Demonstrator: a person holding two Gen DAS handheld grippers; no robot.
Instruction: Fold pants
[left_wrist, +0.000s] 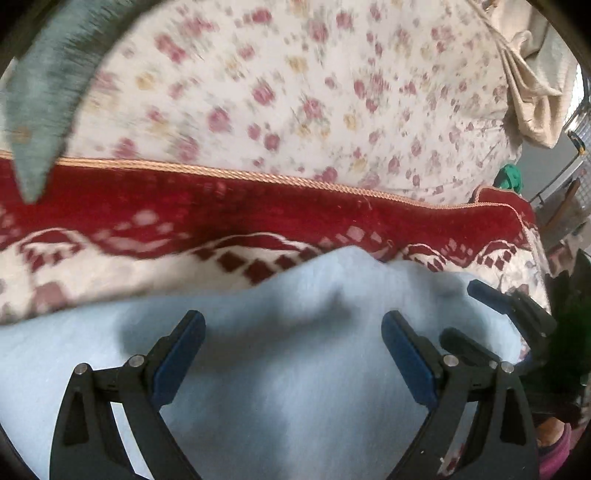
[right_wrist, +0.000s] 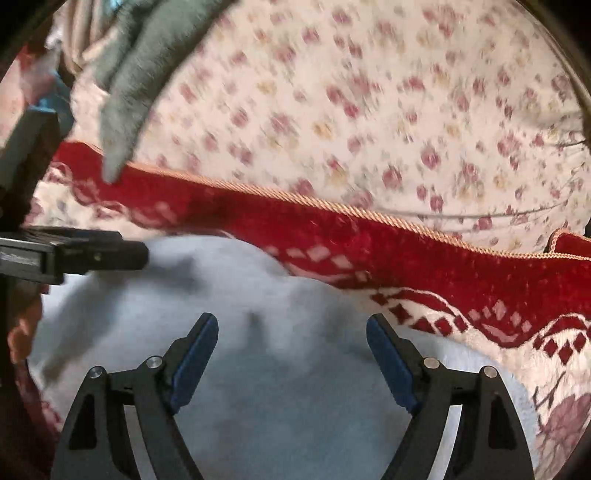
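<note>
Both grippers hang with fingers spread wide and nothing clasped. Between and under the left gripper (left_wrist: 293, 325) fingers lies the pale blue pants (left_wrist: 280, 369) cloth, bunched on a red-and-cream blanket (left_wrist: 258, 218). Beyond the right gripper (right_wrist: 291, 326) fingertips, the same cloth humps up; blur leaves it unclear whether any pad touches it. Farther ahead lies a floral sheet (right_wrist: 369, 110).

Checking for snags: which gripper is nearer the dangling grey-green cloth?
Left. The left gripper is nearly under the tip of the grey-green cloth; the right gripper is farther to the side. Both are open over the light blue pants.
</note>
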